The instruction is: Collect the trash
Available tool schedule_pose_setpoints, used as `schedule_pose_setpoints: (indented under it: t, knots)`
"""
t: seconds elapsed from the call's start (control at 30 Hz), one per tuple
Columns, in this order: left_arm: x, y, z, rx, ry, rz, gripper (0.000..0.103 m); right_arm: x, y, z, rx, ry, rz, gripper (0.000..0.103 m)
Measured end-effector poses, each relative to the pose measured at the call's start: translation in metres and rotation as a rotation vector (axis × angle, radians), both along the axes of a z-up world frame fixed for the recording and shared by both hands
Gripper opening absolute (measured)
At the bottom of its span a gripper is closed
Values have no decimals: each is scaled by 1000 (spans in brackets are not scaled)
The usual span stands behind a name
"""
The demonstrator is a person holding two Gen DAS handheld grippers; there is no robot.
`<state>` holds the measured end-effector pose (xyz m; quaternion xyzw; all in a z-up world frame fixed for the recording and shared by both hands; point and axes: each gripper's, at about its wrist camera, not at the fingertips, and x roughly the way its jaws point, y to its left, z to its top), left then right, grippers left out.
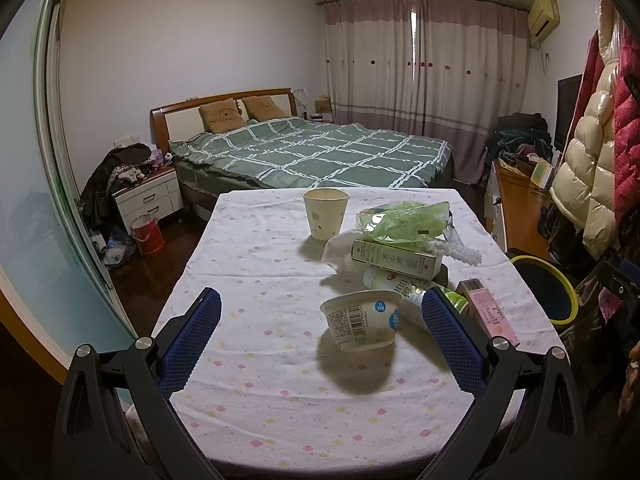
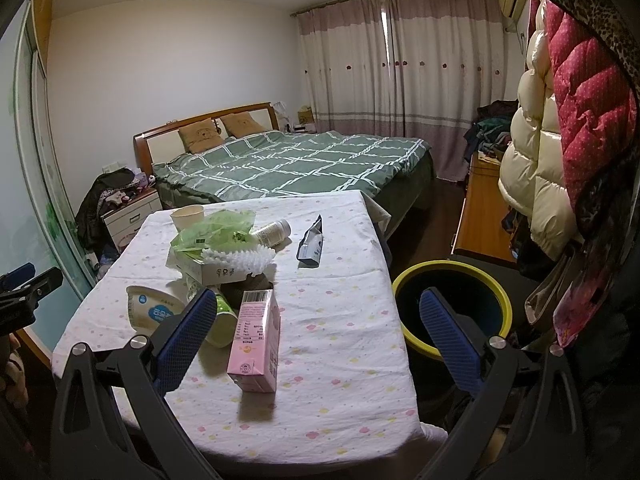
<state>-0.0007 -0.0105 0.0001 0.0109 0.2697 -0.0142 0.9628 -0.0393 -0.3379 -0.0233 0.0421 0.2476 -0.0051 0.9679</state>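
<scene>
Trash lies on a table with a flowered cloth point(image 1: 260, 264). A white yogurt cup point(image 1: 362, 320) lies on its side just ahead of my open, empty left gripper point(image 1: 320, 320). Behind it sit a long carton point(image 1: 396, 258), a green plastic bag point(image 1: 404, 220) and a paper cup point(image 1: 324, 214). A pink carton point(image 2: 256, 344) stands between the fingers of my open, empty right gripper point(image 2: 312, 320). A dark bin with a yellow rim point(image 2: 452, 304) stands right of the table. A dark sachet point(image 2: 311, 246) lies apart on the cloth point(image 2: 340, 320).
A bed with a green checked cover point(image 1: 320, 152) stands behind the table. Padded jackets point(image 2: 560, 120) hang at the right, close to the bin. A nightstand point(image 1: 148, 196) and a red bucket point(image 1: 147, 234) are on the floor at the left.
</scene>
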Motion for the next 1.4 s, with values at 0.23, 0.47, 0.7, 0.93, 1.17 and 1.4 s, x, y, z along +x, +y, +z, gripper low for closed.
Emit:
schedule_pose_setpoints:
  t: [0.23,0.47,0.7,0.93,1.17,1.4]
  knots:
    - [1,-1,-2,2,5,1,99,0,0,-1,0,0,-1,97]
    - [1,-1,-3,2,6,0,99,1,0,0,0,1,0,97]
    - [3,-3,-7,8,15,-3,99,0,0,-1,3,2,-2,97]
    - [3,-3,-7,8,14,-3,99,1,0,-1,1,3,-1,97]
    - [3,-4,-7,10,16,-4,99,2,-1,-1,2,3,-1,97]
    - [6,-5,-11,15,24,-5,99,1,0,-4,3,9,-1,97]
